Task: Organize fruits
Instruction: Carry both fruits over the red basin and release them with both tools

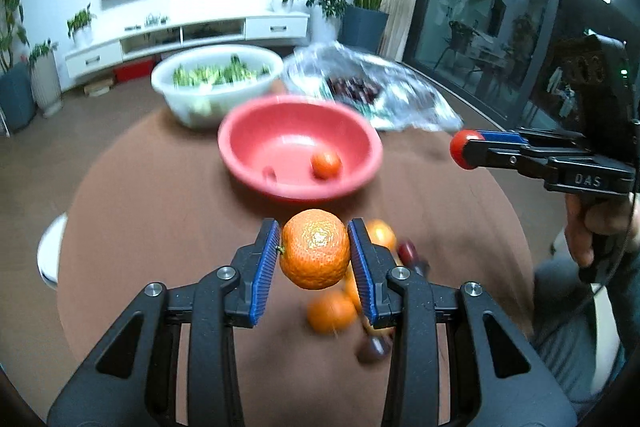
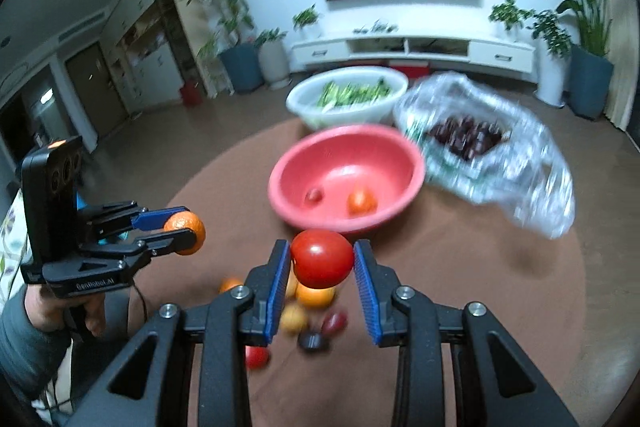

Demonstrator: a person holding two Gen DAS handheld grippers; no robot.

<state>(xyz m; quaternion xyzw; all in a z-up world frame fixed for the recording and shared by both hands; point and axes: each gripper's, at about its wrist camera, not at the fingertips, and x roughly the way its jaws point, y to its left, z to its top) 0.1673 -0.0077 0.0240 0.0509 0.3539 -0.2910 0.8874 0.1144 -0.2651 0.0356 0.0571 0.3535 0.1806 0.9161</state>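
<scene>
My left gripper [image 1: 314,251] is shut on an orange mandarin [image 1: 315,248] and holds it above the brown round table [image 1: 160,211], short of the pink bowl [image 1: 256,135]. My right gripper [image 2: 322,261] is shut on a red tomato [image 2: 322,258], also above the table in front of the pink bowl [image 2: 304,159]. The bowl holds one orange fruit [image 2: 362,201] and a small red fruit [image 2: 314,195]. Several loose fruits [image 2: 314,297] lie on the table under both grippers. The left gripper also shows in the right wrist view [image 2: 184,231], and the right gripper in the left wrist view [image 1: 466,149].
A white basin of green vegetables [image 1: 218,73] stands behind the pink bowl. A clear plastic bag with dark red fruit [image 2: 466,137] lies to the right of it. A white stool [image 1: 50,251] shows at the table's left edge.
</scene>
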